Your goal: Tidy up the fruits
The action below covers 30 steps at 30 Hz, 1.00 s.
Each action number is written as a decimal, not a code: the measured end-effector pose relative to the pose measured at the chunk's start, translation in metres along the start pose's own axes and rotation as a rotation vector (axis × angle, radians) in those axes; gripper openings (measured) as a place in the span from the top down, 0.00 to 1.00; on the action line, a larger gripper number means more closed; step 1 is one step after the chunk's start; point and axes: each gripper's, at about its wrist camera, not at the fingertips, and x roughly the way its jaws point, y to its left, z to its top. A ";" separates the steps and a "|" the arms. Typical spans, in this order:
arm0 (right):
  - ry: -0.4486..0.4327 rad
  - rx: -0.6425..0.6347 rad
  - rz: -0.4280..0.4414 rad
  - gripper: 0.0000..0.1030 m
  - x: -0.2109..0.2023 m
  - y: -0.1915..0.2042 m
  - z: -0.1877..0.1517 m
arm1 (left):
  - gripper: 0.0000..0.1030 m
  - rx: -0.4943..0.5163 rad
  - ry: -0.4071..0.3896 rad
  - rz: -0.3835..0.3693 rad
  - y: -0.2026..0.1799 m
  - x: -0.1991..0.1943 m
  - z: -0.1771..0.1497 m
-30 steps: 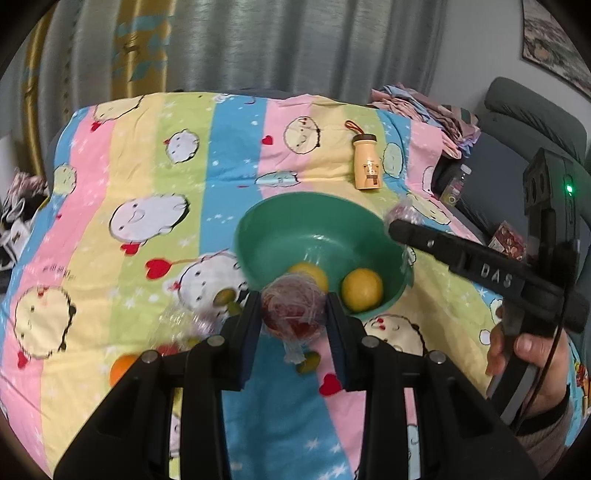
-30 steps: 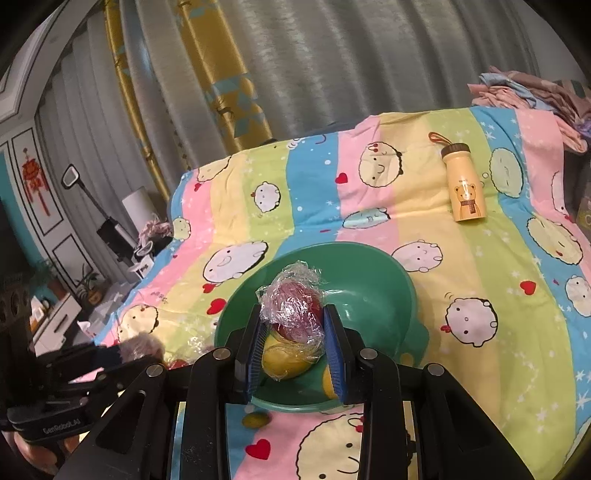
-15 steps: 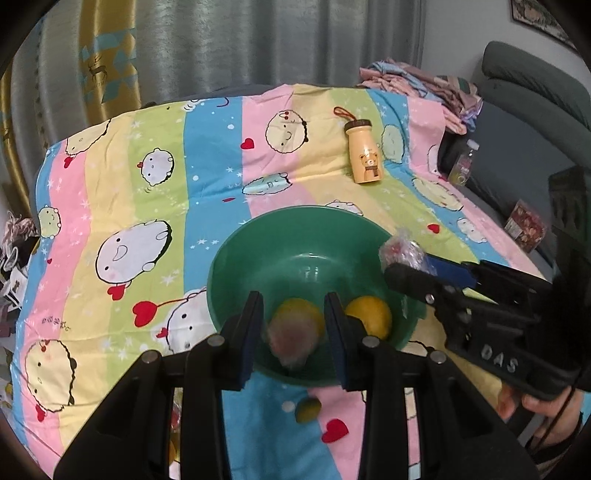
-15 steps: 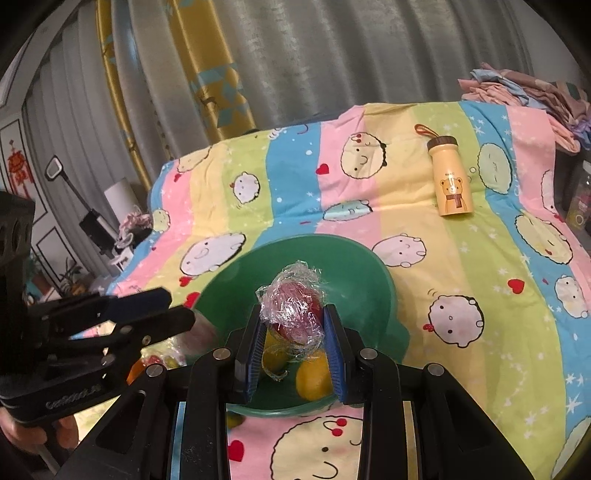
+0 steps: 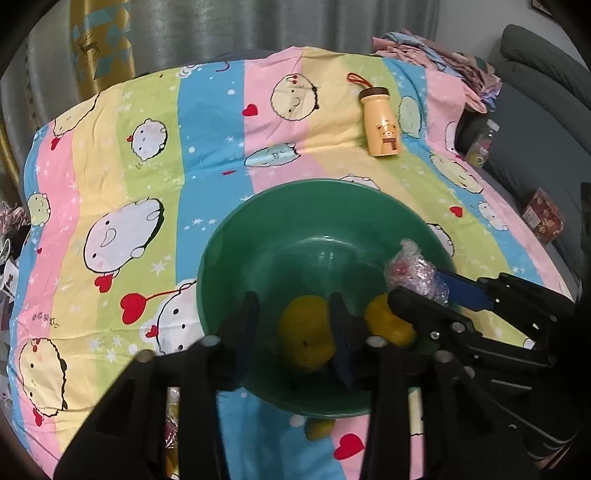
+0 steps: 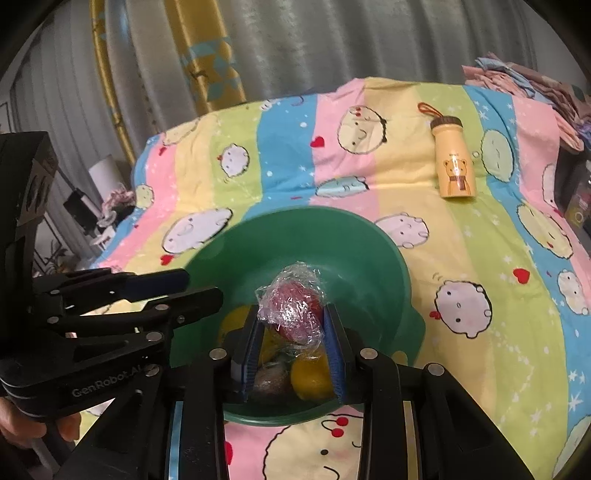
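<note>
Over the green bowl (image 5: 258, 236), left tongs (image 5: 293, 325) opening with nothing between, right tongs (image 6: 291, 332) clamped on wrapped red fruit (image 6: 295, 310).

A bed spread with a striped pink, yellow, green and blue cartoon-print cotton sheet (image 5: 207, 155) fills the room's middle. Behind the bed hang pleated grey curtains (image 5: 258, 26), with a gold-yellow patterned curtain panel (image 5: 99, 44) at their left. To the right of the bed stands a dark grey-green upholstered sofa (image 5: 539, 96). A heap of folded pink and blue cloths (image 5: 439, 51) lies at the bed's far right corner. The light is dim and indoor.
</note>
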 end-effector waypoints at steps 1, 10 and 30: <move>0.000 0.001 -0.003 0.68 0.000 0.000 0.000 | 0.47 -0.003 -0.003 0.011 0.001 0.000 0.000; -0.041 0.035 0.016 0.58 -0.013 -0.004 0.004 | 0.25 -0.031 -0.043 0.027 0.012 -0.016 0.001; -0.146 0.014 0.118 0.44 -0.053 0.010 0.009 | 0.10 -0.296 -0.120 0.044 0.105 -0.079 -0.052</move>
